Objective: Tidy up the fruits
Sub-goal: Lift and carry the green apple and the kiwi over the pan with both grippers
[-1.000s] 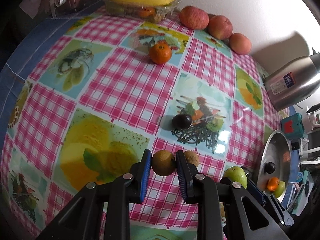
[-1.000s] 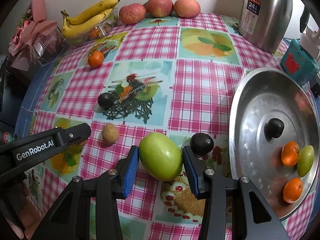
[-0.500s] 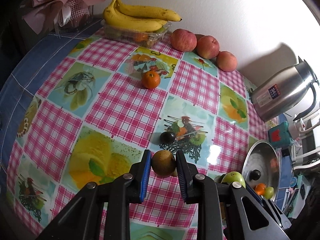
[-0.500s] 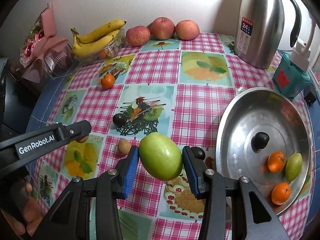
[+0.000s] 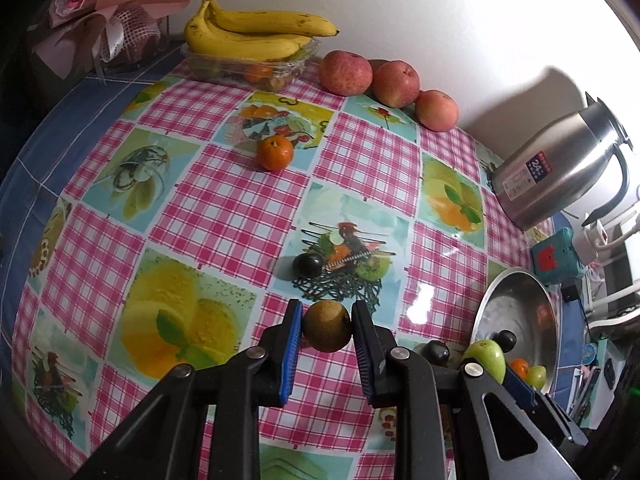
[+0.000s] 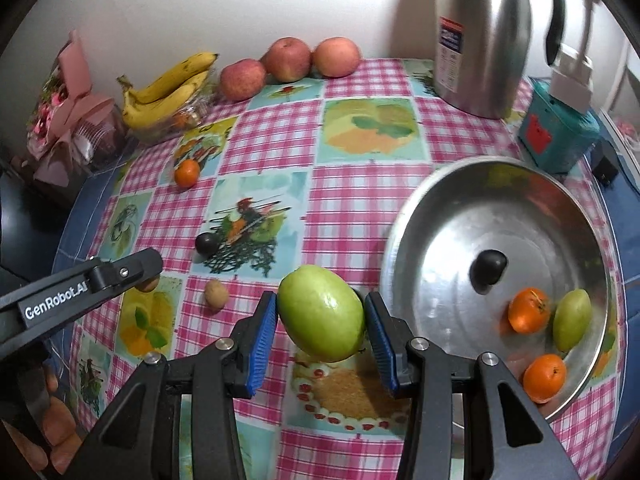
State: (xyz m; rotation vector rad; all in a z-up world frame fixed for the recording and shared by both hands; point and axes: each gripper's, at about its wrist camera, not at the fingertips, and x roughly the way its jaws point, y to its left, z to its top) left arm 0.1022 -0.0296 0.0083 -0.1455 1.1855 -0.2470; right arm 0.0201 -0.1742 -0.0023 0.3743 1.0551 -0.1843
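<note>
My left gripper is shut on a small brown round fruit and holds it above the checked tablecloth. My right gripper is shut on a green fruit and holds it in the air just left of the steel pan. The pan holds two oranges, a green fruit and a dark plum. On the cloth lie another brown fruit, a dark plum and an orange. In the left wrist view a second plum lies near the pan.
At the back stand bananas on a clear tray, three red apples and a steel thermos jug. A teal box sits right of the pan. A wrapped bouquet is at the left edge.
Both grippers have lifted their fruits higher off the table and pulled back. The right gripper with the green fruit has drawn closer to the pan.
</note>
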